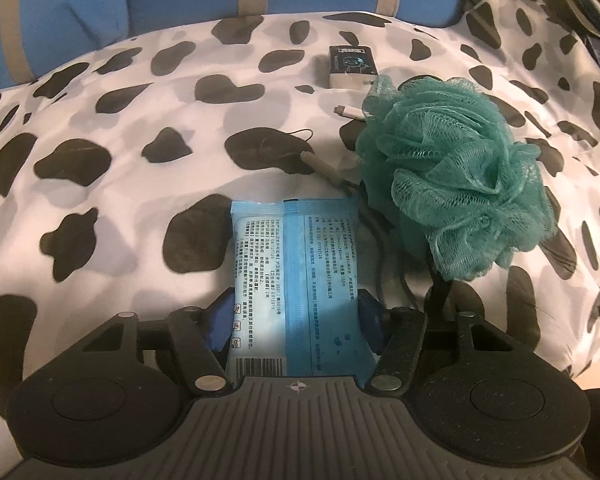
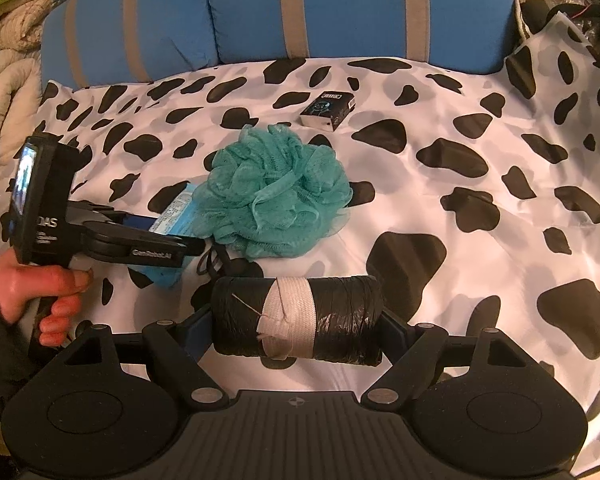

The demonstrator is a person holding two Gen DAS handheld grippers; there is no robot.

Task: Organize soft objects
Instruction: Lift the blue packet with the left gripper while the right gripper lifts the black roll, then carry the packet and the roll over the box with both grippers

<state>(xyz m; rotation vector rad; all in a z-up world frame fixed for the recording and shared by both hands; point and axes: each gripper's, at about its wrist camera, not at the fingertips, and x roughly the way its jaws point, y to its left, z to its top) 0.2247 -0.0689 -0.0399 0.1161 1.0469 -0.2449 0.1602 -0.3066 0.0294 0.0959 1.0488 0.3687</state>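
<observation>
Your left gripper (image 1: 294,312) is clamped on a blue wet-wipe pack (image 1: 296,280), the blue pads pressing its two long sides, with the printed back facing up and the barcode end nearest you. Your right gripper (image 2: 298,320) is pinching a black roll of plastic bags (image 2: 298,318) by its two ends, the roll lying crosswise between the fingers with a pale fabric band (image 2: 290,320) wrapped around its middle. From the right wrist view, your left hand (image 2: 40,292) shows at the left edge gripping the handle of the left gripper (image 2: 168,240), the wipe pack (image 2: 176,210) poking out beyond it. Just past both held things, a teal mesh bath pouf (image 1: 456,172) sits on the cow-print sheet (image 1: 120,128), close beside the wipe pack, with dark cords (image 1: 380,240) running out from under it. Farther back, a small black box (image 1: 352,66) lies flat on the sheet, well apart from the pouf in the right view. Behind everything stands a blue cushion with grey stripes (image 2: 340,8).
</observation>
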